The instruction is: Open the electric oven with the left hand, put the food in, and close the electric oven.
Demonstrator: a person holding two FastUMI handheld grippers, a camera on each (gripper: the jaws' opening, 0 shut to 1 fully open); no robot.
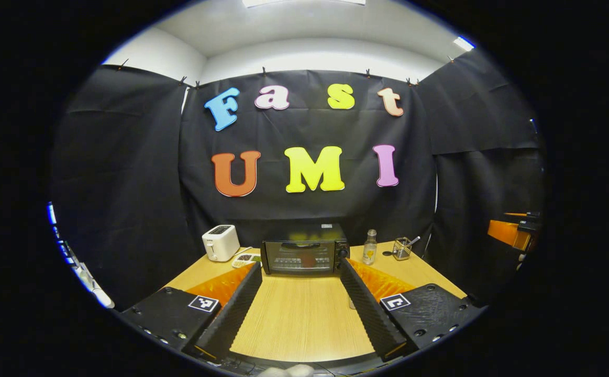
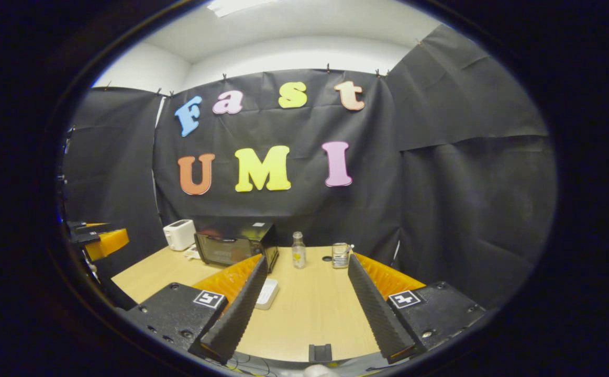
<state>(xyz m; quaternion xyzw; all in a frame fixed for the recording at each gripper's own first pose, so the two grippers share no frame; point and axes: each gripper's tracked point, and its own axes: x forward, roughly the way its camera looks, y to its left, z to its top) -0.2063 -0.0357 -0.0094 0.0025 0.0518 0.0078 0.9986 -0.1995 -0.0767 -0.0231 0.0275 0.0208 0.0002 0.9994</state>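
While both grippers hang spread and empty over the wooden table (image 1: 299, 319), the oven (image 1: 304, 250) stands shut at the far edge.

Straight ahead of the left gripper (image 1: 300, 309), between its parted fingers, the oven faces front with its door closed; something reddish shows dimly behind the glass, too small to tell. From the right gripper (image 2: 304, 309), also spread wide with nothing between its fingers, the oven (image 2: 236, 245) sits ahead to the left, seen at an angle. A white toaster (image 1: 220, 242) stands left of the oven, a small bottle (image 1: 369, 247) and a wire cup (image 1: 401, 248) to its right. Just inside the right gripper's left finger lies a flat white thing (image 2: 267, 293) on the table. Black cloth walls the booth under a white ceiling.
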